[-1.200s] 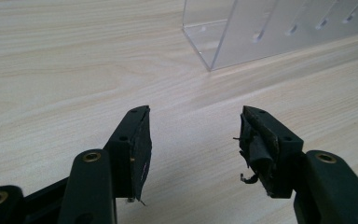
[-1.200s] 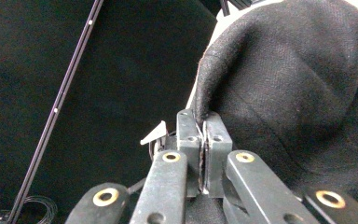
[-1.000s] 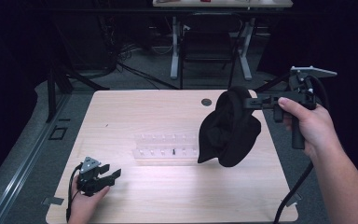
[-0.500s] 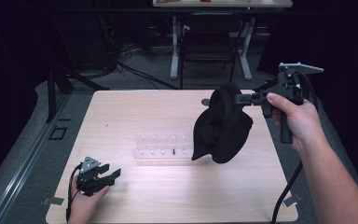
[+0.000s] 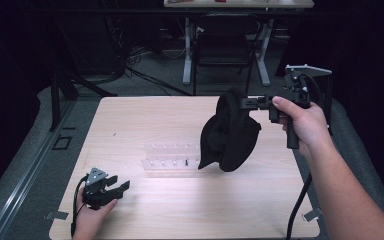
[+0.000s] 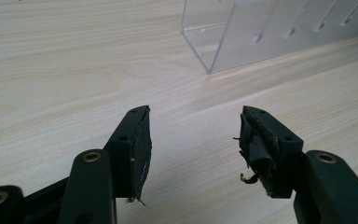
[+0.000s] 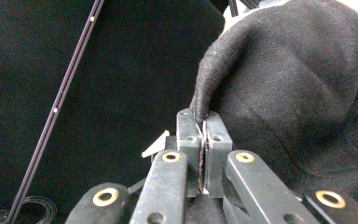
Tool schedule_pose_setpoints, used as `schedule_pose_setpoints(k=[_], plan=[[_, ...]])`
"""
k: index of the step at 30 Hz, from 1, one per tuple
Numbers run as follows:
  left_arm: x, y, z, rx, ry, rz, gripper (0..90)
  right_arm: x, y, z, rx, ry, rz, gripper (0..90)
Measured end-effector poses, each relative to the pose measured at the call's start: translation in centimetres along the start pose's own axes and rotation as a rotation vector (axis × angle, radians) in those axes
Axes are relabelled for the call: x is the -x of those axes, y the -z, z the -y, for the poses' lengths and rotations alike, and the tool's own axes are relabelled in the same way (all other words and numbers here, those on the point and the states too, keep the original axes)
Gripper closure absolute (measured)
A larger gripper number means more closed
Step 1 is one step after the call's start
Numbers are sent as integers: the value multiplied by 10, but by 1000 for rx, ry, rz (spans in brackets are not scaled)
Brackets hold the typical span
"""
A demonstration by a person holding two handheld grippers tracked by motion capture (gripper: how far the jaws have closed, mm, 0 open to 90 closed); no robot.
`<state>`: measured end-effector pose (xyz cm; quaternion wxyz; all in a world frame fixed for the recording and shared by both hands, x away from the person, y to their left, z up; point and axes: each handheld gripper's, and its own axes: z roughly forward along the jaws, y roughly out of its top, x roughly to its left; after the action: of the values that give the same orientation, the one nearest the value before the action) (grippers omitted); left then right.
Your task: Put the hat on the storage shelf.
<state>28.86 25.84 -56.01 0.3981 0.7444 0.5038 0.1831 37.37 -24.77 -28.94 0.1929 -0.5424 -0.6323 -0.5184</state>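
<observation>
In the high view we hold the right gripper (image 5: 247,103) up above the right half of the wooden table (image 5: 190,210), and its jaws are pressed together on the top edge of a black cloth (image 5: 230,132). The cloth hangs down from the jaws in loose folds, and it is lifted in the air; its lowest part covers, in this view, the right end of a clear plastic rack (image 5: 172,159) that lies in the middle of the table. We cannot tell if the cloth touches the rack or only hangs in front of it. In the right gripper view the two jaws of the right gripper (image 7: 204,120) stand flat one against the other, with a thin fold of the black cloth (image 7: 298,84) pinched at their tips, and the rest of the fabric rises to the right. Our left gripper (image 5: 121,188) rests low at the near left part of the table, well apart from the cloth. In the left gripper view the left gripper (image 6: 195,133) has its jaws wide, with bare wood between them, and one corner of the clear plastic rack (image 6: 242,39) lies ahead of it, not touching.
</observation>
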Motion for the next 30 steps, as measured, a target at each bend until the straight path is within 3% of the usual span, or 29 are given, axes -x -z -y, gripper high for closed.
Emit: schedule_pose_setpoints(k=[30], plan=[[-1, 0, 0, 1, 4, 7, 437, 3, -50, -12, -30, 13, 5, 884]])
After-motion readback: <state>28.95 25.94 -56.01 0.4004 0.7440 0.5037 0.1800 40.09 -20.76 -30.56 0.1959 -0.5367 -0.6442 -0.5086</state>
